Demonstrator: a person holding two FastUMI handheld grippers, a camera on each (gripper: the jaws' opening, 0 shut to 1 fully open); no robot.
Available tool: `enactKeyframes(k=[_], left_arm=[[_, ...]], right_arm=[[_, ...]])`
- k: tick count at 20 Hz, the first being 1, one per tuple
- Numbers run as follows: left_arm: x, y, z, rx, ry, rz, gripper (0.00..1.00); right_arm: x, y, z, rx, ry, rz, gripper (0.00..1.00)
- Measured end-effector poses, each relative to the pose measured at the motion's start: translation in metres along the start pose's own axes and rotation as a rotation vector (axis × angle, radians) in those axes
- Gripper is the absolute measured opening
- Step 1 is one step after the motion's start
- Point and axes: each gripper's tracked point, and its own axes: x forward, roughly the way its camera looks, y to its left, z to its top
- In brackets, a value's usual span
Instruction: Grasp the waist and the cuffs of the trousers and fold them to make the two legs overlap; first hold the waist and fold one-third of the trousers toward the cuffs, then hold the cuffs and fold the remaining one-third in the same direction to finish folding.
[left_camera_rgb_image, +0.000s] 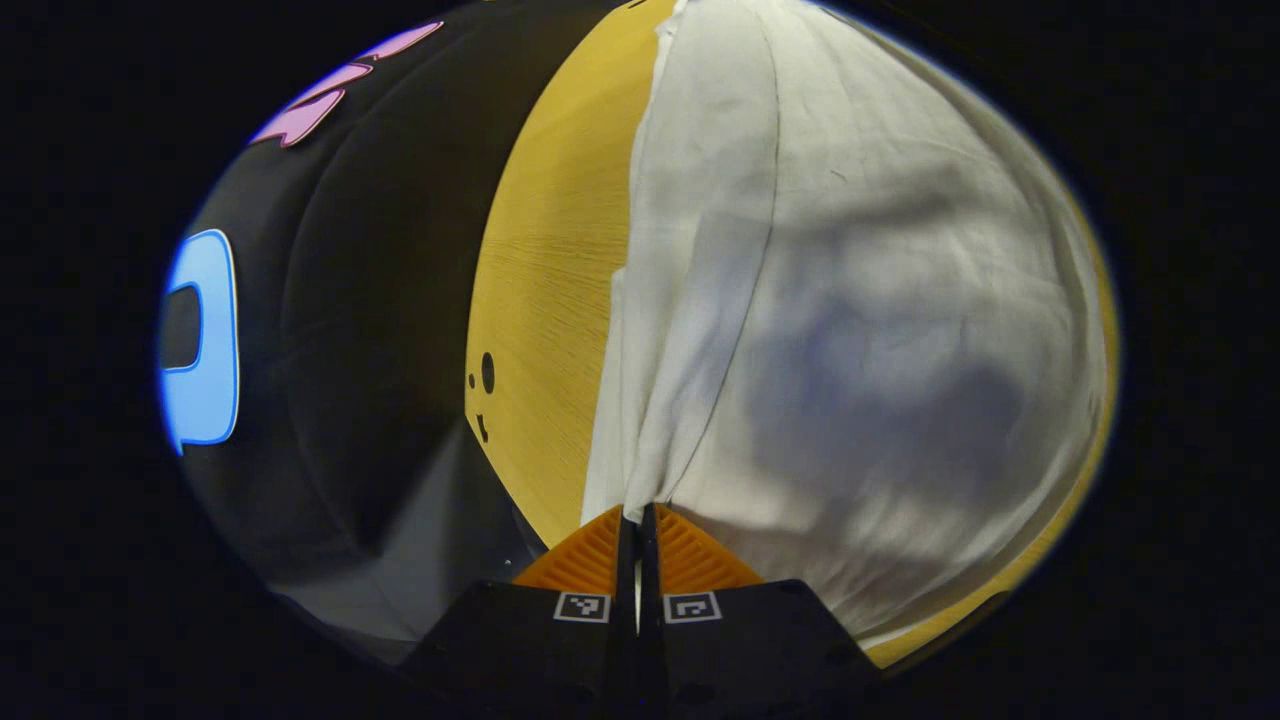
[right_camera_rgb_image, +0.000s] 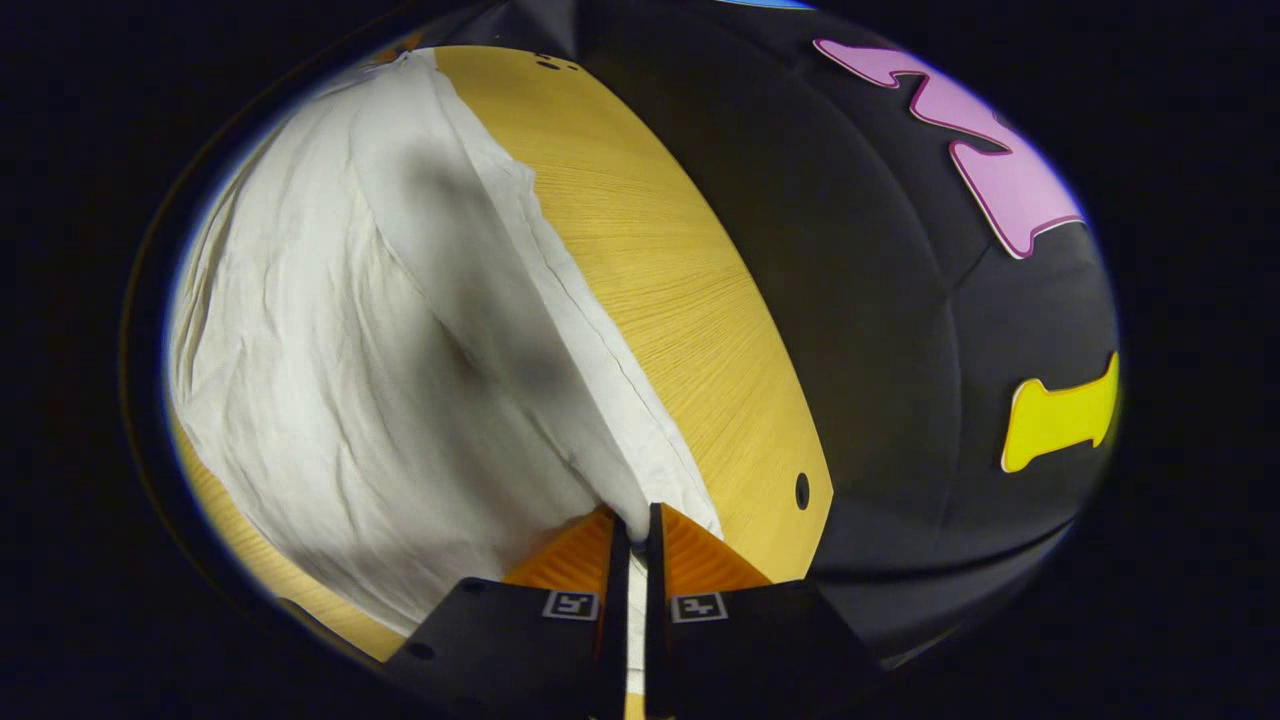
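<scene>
Both pinched tight: left gripper (left_camera_rgb_image: 637, 518) and right gripper (right_camera_rgb_image: 634, 520) each clamp the trousers (left_camera_rgb_image: 850, 300) edge at six o'clock, cloth draped over the table (left_camera_rgb_image: 545, 260). Soft, light; I'd grip hems.
</scene>
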Motion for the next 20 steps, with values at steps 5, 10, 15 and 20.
enactKeyframes(k=[5,10,15,20], left_arm=[[0.002,0.004,0.003,0.018,-0.001,0.023,0.24],[-0.005,0.015,0.005,0.034,-0.015,0.048,0.55],[-0.041,0.047,0.001,-0.08,-0.077,0.132,0.58],[-0.082,0.078,-0.023,-0.408,-0.116,0.196,0.58]], right_arm=[[-0.01,-0.023,-0.002,0.106,-0.006,-0.032,0.77],[-0.05,-0.046,0.001,0.396,-0.045,-0.037,0.98],[-0.096,-0.048,-0.019,0.876,-0.019,-0.023,0.98],[-0.124,-0.034,-0.042,1.201,0.007,-0.047,0.98]])
